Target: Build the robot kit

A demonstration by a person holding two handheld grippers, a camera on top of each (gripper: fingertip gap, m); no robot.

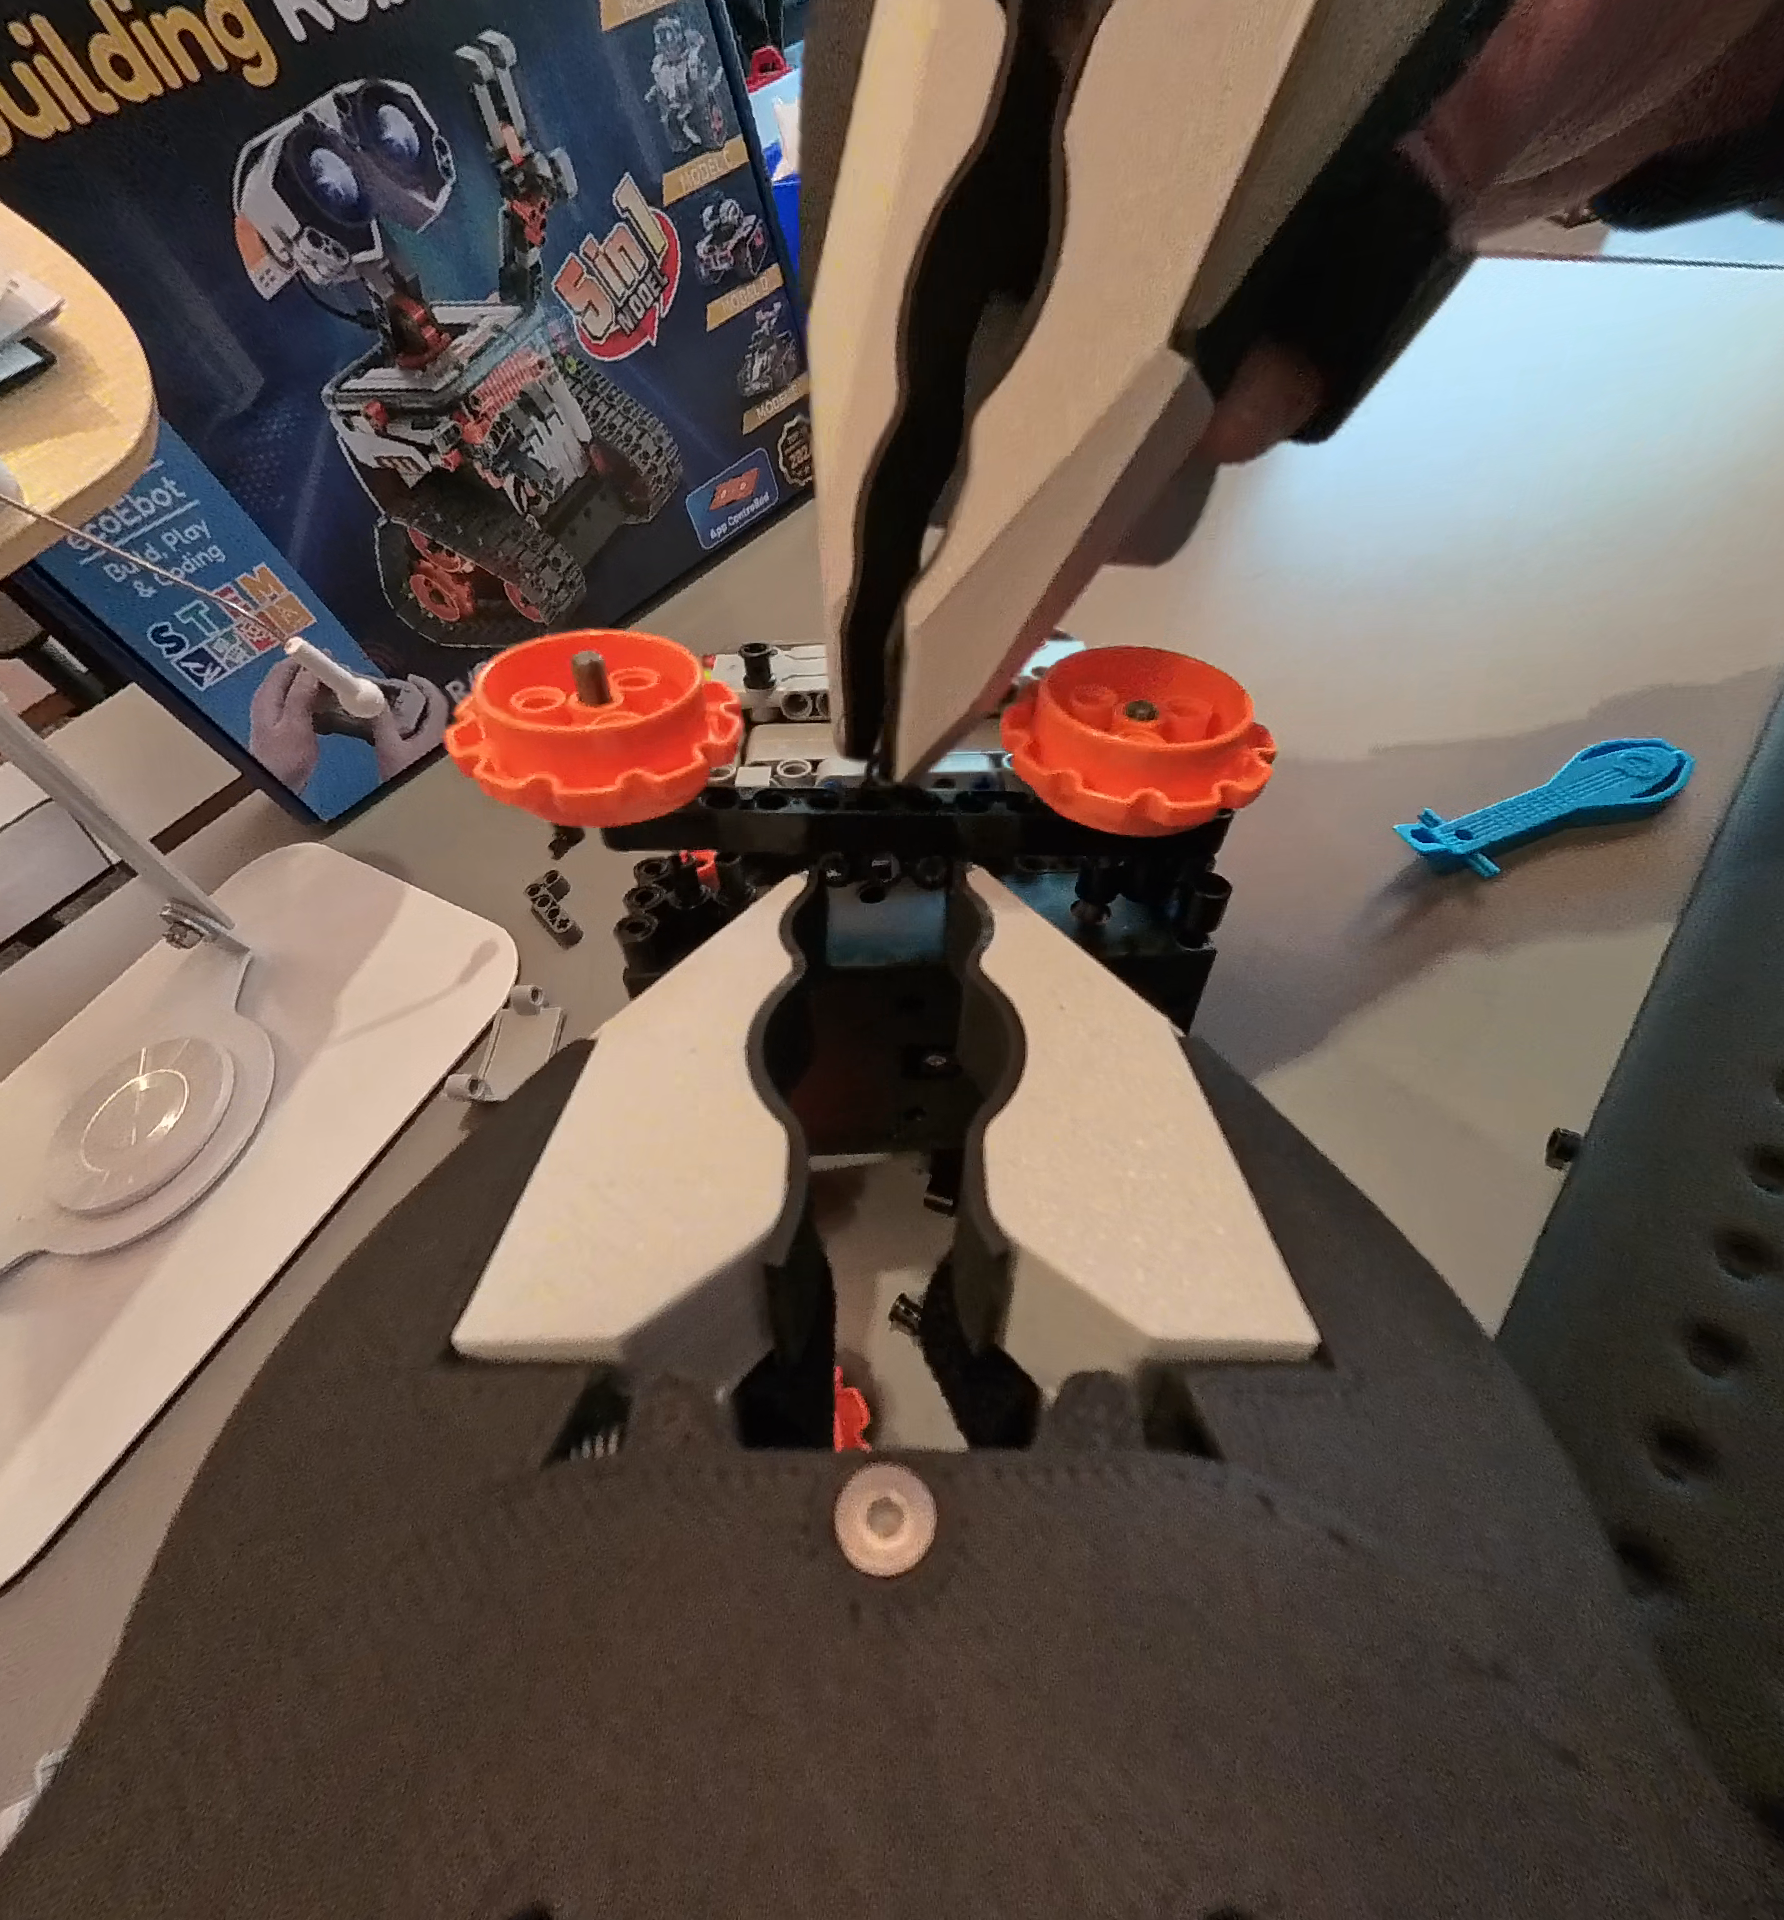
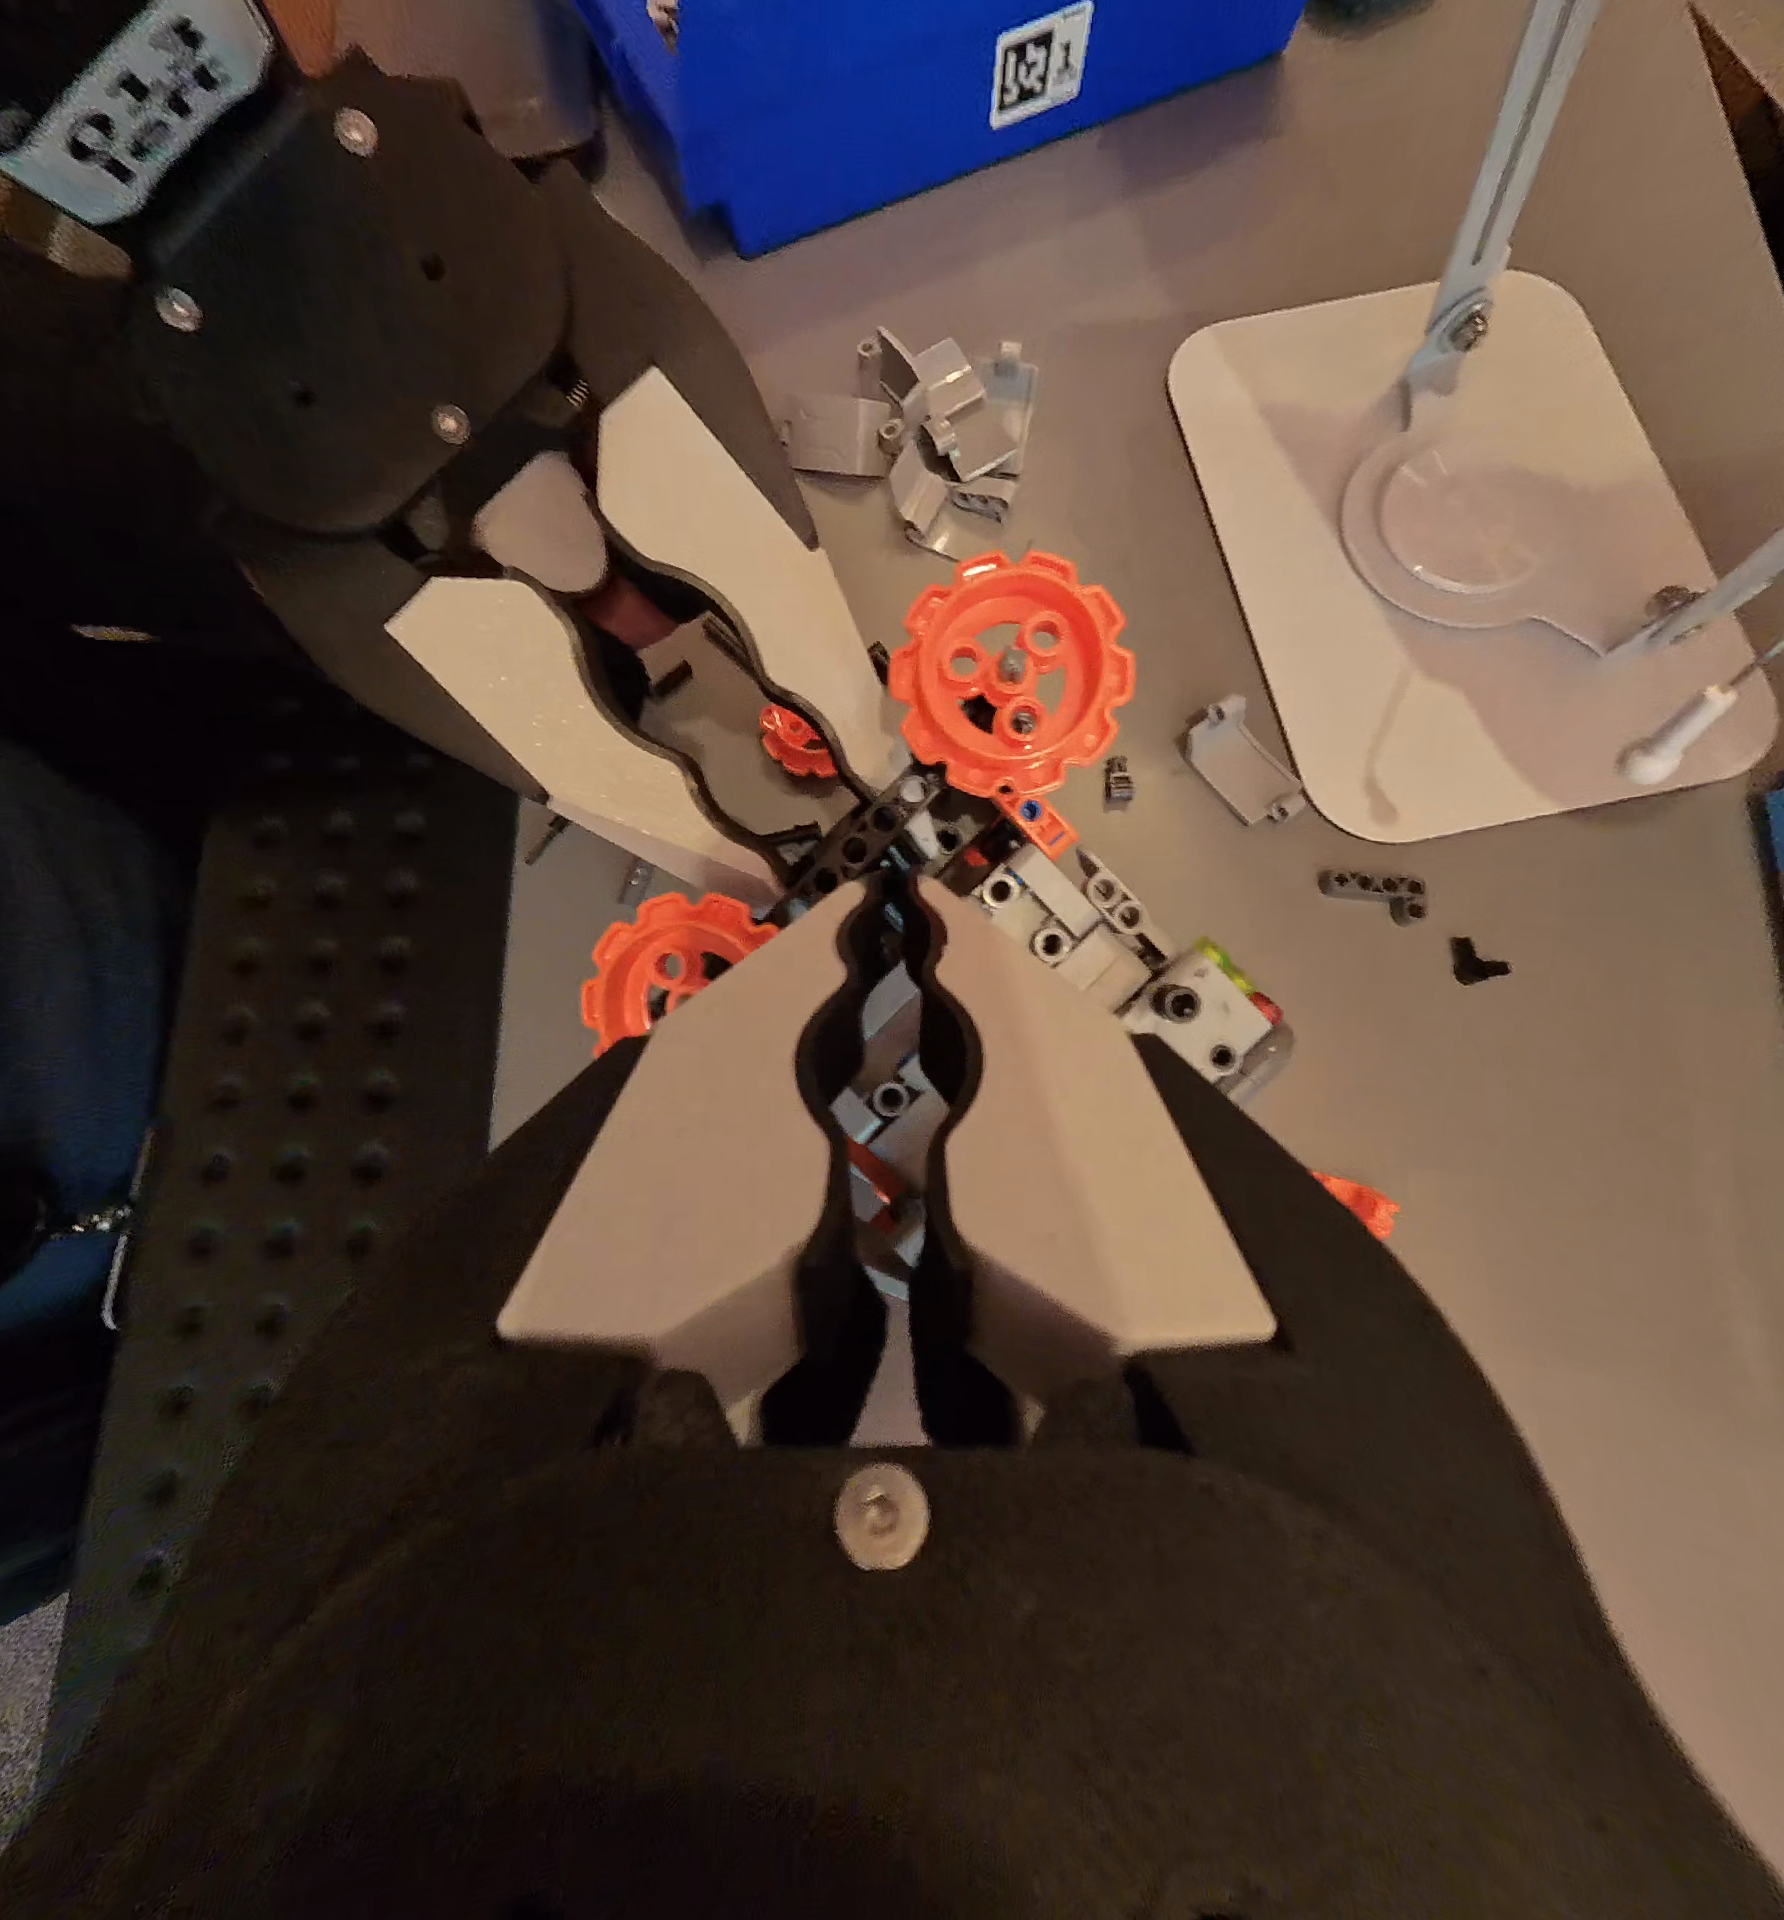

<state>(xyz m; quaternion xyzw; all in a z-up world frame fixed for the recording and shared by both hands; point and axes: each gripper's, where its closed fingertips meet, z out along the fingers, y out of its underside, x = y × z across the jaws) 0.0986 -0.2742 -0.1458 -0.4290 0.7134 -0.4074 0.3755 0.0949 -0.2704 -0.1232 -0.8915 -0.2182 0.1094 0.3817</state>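
A toy-brick model point(image 1: 867, 821) stands on the grey table, with a black beam across its top and an orange toothed wheel at each end point(image 1: 597, 727) point(image 1: 1137, 738). My left gripper point(image 1: 883, 888) is closed on the model's black frame just below the beam. My right gripper point(image 1: 872, 764) comes down from above, its fingers almost together on a small black piece on the beam. In the right wrist view the right gripper point(image 2: 893, 883) pinches at the beam between the wheels point(image 2: 1013, 675) point(image 2: 670, 966). The left gripper point(image 2: 815, 821) reaches in from the upper left.
A blue kit box point(image 1: 400, 364) stands behind the model. A white lamp base point(image 2: 1439, 571) lies to one side, with grey panel pieces point(image 2: 929, 436) and small loose parts point(image 2: 1376, 888) near it. A blue plastic tool point(image 1: 1542, 810), a blue bin point(image 2: 919, 104) and a dark perforated seat point(image 1: 1750, 1143) are around. The grippers are tip to tip, or close to it.
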